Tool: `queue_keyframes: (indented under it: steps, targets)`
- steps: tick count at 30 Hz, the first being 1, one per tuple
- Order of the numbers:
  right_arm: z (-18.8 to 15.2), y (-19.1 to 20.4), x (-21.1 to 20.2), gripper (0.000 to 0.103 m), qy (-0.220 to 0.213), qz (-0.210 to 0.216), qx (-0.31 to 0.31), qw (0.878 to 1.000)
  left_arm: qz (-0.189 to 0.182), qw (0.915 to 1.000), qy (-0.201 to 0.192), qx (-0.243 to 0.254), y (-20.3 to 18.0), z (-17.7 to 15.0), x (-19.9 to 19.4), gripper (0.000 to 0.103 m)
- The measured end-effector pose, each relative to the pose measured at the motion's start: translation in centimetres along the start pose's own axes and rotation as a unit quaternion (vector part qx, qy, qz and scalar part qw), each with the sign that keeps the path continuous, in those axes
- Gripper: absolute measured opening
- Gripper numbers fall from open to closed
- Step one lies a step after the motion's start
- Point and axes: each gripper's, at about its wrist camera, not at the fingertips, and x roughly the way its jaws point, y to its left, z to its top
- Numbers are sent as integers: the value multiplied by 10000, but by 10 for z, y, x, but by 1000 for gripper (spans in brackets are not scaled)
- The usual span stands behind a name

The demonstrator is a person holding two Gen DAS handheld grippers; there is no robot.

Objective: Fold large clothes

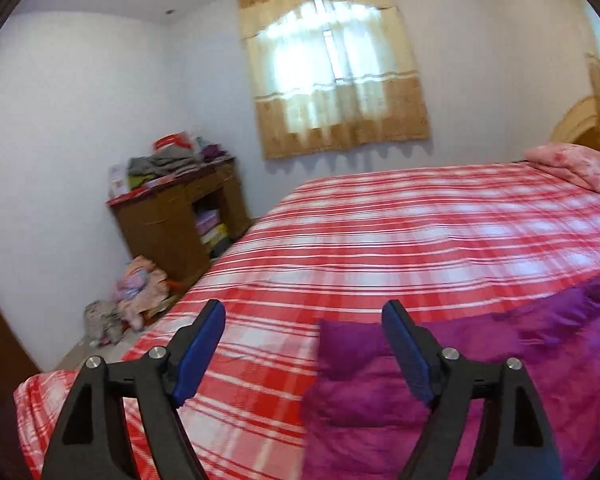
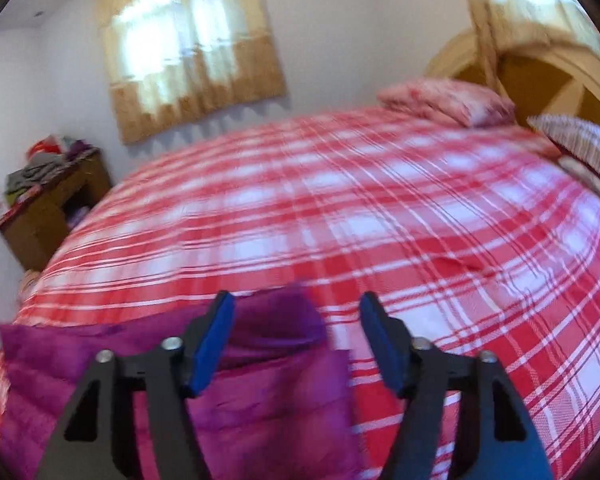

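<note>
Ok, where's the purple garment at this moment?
The purple garment lies on the near edge of the plaid bed, lower right in the left wrist view and lower left in the right wrist view, below both open tools, far from the pink pillow.

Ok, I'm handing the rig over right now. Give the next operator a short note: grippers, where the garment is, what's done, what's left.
Left gripper: jaws open, empty, above the near edge of the bed.
Right gripper: jaws open, empty, also above the near edge.
Purple garment: lying on the plaid bedspread at the near edge, partly folded over itself, with one rectangular flap at its left end in the left wrist view.
Done: garment is laid on the bed, some folds in.
Left: grasp it and finish the fold; neither gripper holds it.
</note>
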Motion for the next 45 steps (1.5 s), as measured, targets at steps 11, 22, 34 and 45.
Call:
queue_keyframes:
  steps: [11,22,34,45]
  targets:
    - [-58,142,44,41,684,836,-2066,9725,87,9928,544,1066,-93,-27,70,83]
    - [-69,121,81,41,1031,870,-1590,9780,44,9884,1388,616,-85,-60,133,84]
    - [-72,116,93,41,1161,941,-1334,9797,-28,9851,1614,591,-89,-67,146,87]
    - [-74,119,101,41,1327,786,-1428,9777,-5,9823,1757,652,-90,-70,152,90]
